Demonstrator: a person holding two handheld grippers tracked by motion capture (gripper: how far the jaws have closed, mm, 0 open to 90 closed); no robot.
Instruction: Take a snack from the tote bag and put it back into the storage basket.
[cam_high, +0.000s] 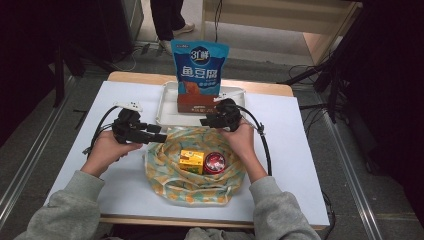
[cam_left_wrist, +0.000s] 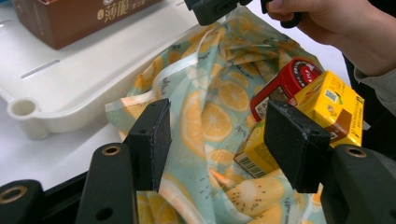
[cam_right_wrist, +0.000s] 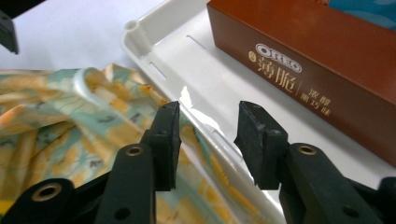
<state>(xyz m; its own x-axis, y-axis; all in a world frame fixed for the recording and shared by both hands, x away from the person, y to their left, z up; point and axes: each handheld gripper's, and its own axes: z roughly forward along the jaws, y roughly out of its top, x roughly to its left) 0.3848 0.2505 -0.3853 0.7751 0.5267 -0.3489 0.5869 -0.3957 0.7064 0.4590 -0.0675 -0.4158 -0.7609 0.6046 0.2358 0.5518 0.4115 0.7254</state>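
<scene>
High view: table evenly lit from overhead, room edges fall to near black, whole frame soft and low-res. Gripper views brighter and sharper; glare patch on the white tray rim, near jaws slightly out of focus, soft shadow under the brown box, mild blur on the cloth bag

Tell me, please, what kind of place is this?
Probably a lab or studio set up for recording handling tasks. A small white-topped table stands alone on a grey floor, cables trail around it, and a person stands behind it.
</scene>
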